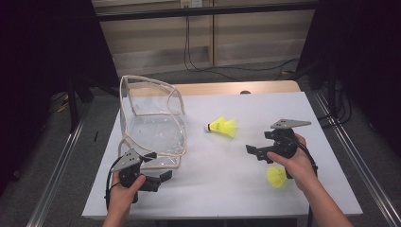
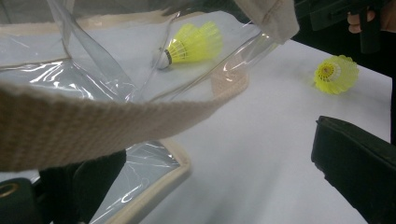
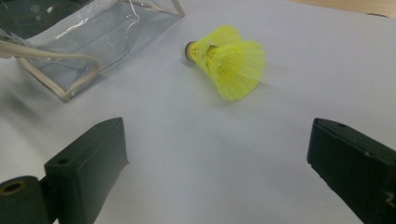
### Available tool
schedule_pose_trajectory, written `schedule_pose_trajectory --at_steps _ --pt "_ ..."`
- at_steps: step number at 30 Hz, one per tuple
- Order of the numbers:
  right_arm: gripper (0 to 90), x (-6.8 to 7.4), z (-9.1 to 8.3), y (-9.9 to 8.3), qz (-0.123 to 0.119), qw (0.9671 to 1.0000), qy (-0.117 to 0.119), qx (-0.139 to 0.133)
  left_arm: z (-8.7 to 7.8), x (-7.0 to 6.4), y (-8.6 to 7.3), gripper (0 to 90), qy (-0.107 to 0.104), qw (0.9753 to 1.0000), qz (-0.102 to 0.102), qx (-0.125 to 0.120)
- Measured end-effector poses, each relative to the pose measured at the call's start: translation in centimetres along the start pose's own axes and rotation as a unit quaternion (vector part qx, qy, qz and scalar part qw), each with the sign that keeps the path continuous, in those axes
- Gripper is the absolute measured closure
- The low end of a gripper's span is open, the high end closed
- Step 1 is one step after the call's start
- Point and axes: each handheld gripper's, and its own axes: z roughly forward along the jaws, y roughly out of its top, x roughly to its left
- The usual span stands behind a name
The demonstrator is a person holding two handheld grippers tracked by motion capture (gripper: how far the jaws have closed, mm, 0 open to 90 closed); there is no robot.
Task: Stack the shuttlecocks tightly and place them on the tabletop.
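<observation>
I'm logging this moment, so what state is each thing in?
Clear bag: standing, mouth open, empty.
Far shuttlecock: lying on its side.
Near shuttlecock: lying by the right hand.
Left gripper: open, at the bag's strap.
Right gripper: open, empty.

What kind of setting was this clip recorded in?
Probably a lab or recording booth, not a home: a white-topped table on a metal frame, dark curtains at both sides, cables on the floor, and a person holding a tool in each hand.

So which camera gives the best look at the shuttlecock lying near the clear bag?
The right gripper view: the shuttlecock lies unobstructed ahead of the open jaws. The high view shows it small; the left gripper view shows it through the clear bag.
</observation>
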Motion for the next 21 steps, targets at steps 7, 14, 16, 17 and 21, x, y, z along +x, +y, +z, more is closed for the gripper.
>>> schedule_pose_trajectory --at_steps 7,14,16,17,21 --pt "4.9 0.0 -0.4 -0.7 -0.004 1.0 0.005 0.0 0.0 0.0 0.0 3.3 0.0 1.0 0.0 0.0" --pt "5.0 -0.4 -0.6 -1.7 0.001 1.0 0.006 0.003 0.0 0.0 0.0 3.3 0.001 1.0 0.0 0.0" --pt "5.1 -0.5 -0.7 -2.0 0.002 1.0 0.005 0.003 0.0 0.0 0.0 3.3 0.0 1.0 0.0 0.0" --pt "5.0 -0.5 -0.7 -2.1 0.001 1.0 0.006 0.002 0.0 0.0 0.0 3.3 0.001 1.0 0.0 0.0" --pt "5.3 -0.6 -1.0 -2.6 0.003 1.0 0.007 0.002 0.0 0.0 0.0 3.3 0.001 1.0 0.0 0.0"
